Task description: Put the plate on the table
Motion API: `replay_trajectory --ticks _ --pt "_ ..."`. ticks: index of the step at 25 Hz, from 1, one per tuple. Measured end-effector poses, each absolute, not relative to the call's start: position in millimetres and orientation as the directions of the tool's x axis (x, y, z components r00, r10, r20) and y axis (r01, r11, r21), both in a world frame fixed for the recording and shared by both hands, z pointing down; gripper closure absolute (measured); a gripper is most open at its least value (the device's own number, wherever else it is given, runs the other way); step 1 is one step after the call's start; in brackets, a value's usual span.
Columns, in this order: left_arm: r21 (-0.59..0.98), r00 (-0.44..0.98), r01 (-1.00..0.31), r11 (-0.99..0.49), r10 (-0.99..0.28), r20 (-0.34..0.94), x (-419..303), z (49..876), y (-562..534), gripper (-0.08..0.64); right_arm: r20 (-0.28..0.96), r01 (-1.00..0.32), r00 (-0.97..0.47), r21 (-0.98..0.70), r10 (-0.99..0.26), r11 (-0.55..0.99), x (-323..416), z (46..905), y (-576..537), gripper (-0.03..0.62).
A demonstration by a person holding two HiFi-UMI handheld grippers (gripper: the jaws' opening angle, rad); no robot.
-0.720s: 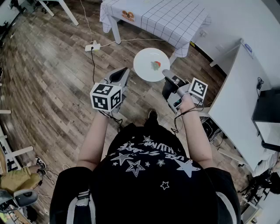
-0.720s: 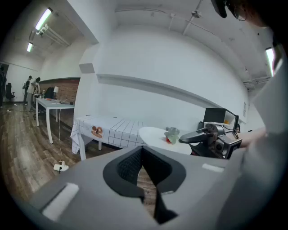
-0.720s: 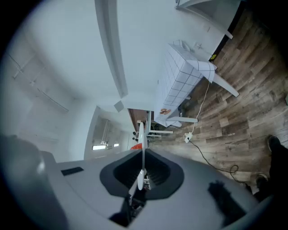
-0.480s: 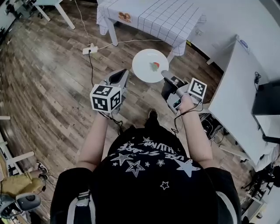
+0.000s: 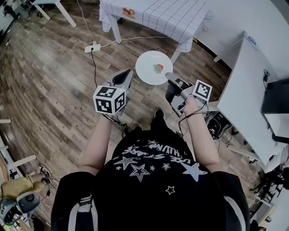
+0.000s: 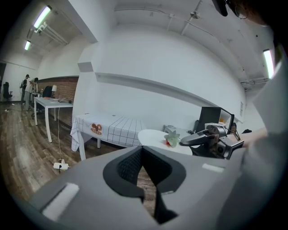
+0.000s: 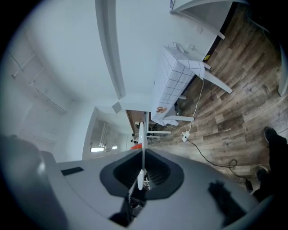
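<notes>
Standing on the wood floor (image 5: 54,85), the person has the plate (image 5: 149,63) up in the air, so it's not on the table (image 5: 171,18) yet. In the head view it sits over bare floor, just short of the table's near edge, close to the corner where the checked cloth hangs down. The right gripper (image 5: 169,76) has it by the rim on the side nearest the person. In the right gripper view the plate shows edge-on as a thin white line running straight up between the jaws, which are clamped narrow on that rim. There's a small red and green bit (image 5: 158,68) lying on the plate, a little right of its middle, can't tell what it is. The left gripper (image 5: 125,74) is off to the left of the plate, near it but not touching. In the left gripper view its jaws are closed tip to tip with nothing between them, and you can see the plate and the other gripper out ahead to the right. The table itself has an orange print (image 5: 128,12) near its left end and white legs. On the floor left of the table is a white power strip (image 5: 93,47) with a cable trailing off it. Along the right side there's a second, plain white table (image 5: 248,85).
</notes>
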State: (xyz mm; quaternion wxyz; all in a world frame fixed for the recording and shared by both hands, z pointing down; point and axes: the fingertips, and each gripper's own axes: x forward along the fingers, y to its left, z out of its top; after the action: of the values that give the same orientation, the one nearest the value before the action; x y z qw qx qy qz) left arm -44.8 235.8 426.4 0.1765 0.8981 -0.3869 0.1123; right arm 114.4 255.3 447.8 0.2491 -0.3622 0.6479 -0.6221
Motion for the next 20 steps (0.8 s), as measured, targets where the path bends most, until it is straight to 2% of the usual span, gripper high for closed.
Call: replay_trajectory --ticks 20 --pt "0.218 0.625 -0.778 -0.589 -0.694 0.356 -7.5 425.4 198.2 0.551 0.126 -0.136 -0.658 -0.99 -0.743 -0.047 155.3 450.4 196.4 0.569"
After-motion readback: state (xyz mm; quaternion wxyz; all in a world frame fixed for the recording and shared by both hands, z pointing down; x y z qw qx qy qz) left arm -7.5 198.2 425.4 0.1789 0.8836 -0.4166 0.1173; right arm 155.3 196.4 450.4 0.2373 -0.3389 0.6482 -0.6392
